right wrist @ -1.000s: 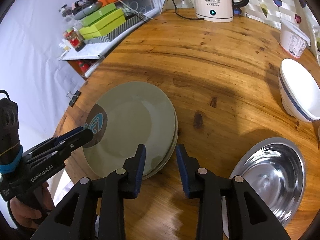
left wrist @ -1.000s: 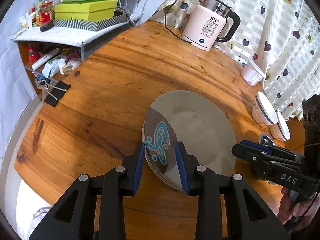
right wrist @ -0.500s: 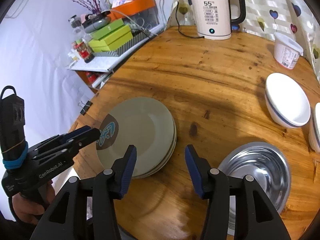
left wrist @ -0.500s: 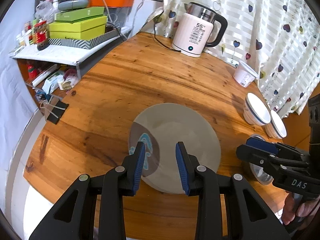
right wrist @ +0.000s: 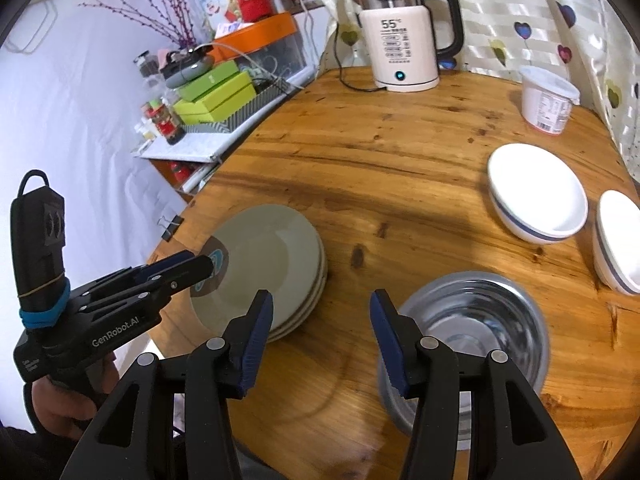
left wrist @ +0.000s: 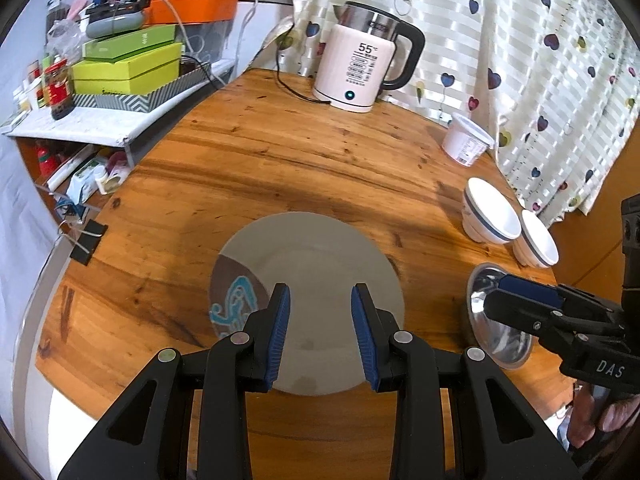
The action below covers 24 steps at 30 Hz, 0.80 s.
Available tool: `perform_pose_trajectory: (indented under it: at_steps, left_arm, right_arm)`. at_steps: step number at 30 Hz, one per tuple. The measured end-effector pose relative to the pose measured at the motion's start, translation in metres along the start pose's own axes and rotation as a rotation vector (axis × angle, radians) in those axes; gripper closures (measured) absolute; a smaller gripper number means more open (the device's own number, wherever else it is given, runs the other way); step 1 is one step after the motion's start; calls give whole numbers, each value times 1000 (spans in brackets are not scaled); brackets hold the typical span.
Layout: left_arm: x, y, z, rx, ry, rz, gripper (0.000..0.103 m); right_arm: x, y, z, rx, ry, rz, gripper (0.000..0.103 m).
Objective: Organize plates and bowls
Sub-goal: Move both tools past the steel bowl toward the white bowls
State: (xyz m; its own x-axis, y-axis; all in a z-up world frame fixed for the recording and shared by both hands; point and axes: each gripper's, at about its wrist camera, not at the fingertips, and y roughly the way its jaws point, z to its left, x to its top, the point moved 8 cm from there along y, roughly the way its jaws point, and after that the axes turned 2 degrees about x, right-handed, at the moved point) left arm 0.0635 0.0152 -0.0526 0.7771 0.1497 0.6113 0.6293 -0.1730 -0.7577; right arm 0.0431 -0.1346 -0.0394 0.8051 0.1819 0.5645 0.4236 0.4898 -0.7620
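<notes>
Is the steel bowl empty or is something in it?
Empty. The right wrist view looks into the steel bowl and shows only bare shiny metal, though the right gripper hides its near edge.

We find both views bright with daylight through the curtain (left wrist: 532, 52); soft shadows cross the wooden table (left wrist: 280, 160); the white bowl (right wrist: 536, 188) is overexposed; the steel bowl (right wrist: 472, 320) blurs; fisheye bending and dark vignette mark the edges.
</notes>
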Motion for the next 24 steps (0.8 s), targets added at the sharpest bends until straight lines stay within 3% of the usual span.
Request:
perform_pose_trajectory:
  at_steps: [24]
  left_arm:
    - [23, 16, -69, -104, 122, 24, 70]
  right_arm:
    - [9, -37, -52, -88, 77, -73, 53]
